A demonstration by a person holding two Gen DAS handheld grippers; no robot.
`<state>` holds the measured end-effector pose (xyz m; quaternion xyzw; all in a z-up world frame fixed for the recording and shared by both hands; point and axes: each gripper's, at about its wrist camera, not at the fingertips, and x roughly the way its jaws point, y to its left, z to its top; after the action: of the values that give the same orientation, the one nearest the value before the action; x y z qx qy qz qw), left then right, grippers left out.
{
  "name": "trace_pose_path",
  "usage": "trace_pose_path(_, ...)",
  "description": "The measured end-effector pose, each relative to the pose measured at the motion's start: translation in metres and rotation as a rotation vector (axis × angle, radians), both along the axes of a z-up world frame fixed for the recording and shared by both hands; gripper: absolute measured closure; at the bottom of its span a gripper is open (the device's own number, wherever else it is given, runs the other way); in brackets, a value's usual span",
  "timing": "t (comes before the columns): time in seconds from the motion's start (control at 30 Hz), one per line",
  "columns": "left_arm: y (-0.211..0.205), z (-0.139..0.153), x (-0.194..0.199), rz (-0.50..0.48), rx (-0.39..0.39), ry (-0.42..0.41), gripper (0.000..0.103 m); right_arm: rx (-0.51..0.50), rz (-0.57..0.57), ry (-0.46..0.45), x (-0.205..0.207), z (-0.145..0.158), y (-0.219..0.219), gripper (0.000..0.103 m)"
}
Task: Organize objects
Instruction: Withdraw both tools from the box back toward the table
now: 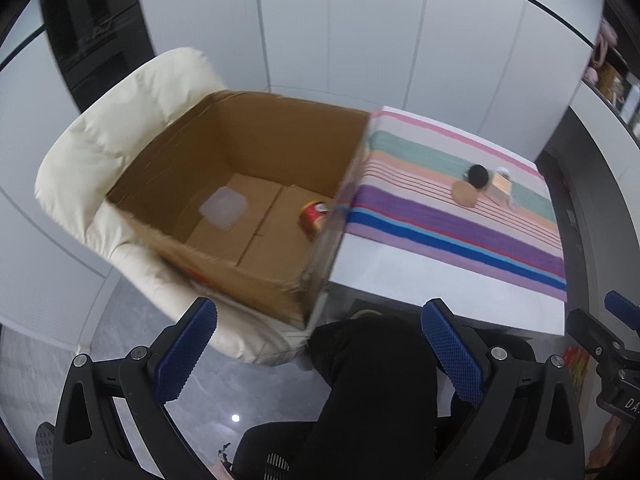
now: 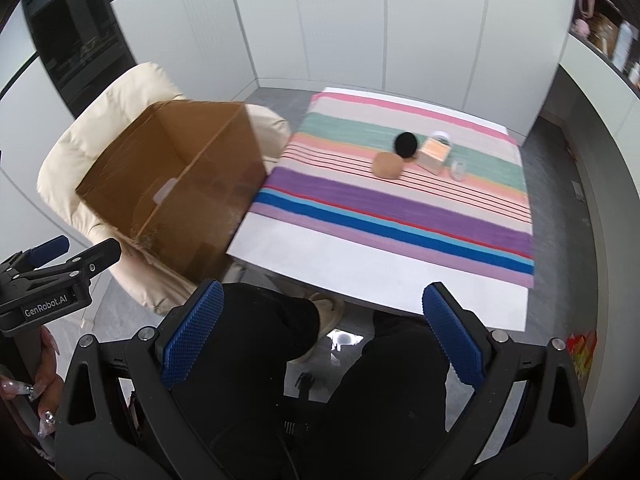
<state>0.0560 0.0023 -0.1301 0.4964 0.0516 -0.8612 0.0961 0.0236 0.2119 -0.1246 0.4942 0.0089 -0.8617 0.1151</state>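
Box: my left camera looks down into the open cardboard box (image 1: 240,184) sitting on a cream armchair (image 1: 132,128) beside the bench (image 1: 420,276); a clear plastic lid (image 1: 223,207) and a red can (image 1: 316,216) lie on its floor.
Same box, right camera: I see only the outer wall and a corner of the lid (image 2: 165,191); the can is hidden from there.
Bench: striped cloth (image 2: 400,200) covers most of it. On the cloth sit a black round thing (image 2: 406,144), a tan round thing (image 2: 387,165) touching it, a small orange carton (image 2: 433,155) and a little clear glass (image 2: 458,170).
Glass: plain from the right camera, barely visible from the left.
Left gripper (image 1: 320,356): jaws spread wide, holding nothing, above a black-trousered leg (image 1: 372,380).
Right gripper (image 2: 320,340): jaws spread wide, empty, short of the bench.
Hand: long decorated nails (image 2: 44,392) show at the right camera's left edge, under the left gripper's body.
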Motion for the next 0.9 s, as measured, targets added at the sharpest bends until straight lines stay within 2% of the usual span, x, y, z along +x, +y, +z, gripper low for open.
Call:
trace_pose_path(0.57,0.079,0.001,-0.023,-0.173,-0.005,0.009,0.000,-0.019,-0.220,-0.008,0.010,-0.003,0.105,0.002)
trace_pose_path(0.9,0.095,-0.006,-0.036,-0.203,-0.009,-0.007,0.000,-0.018,-0.289,-0.040,0.008,-0.014,0.145,0.002)
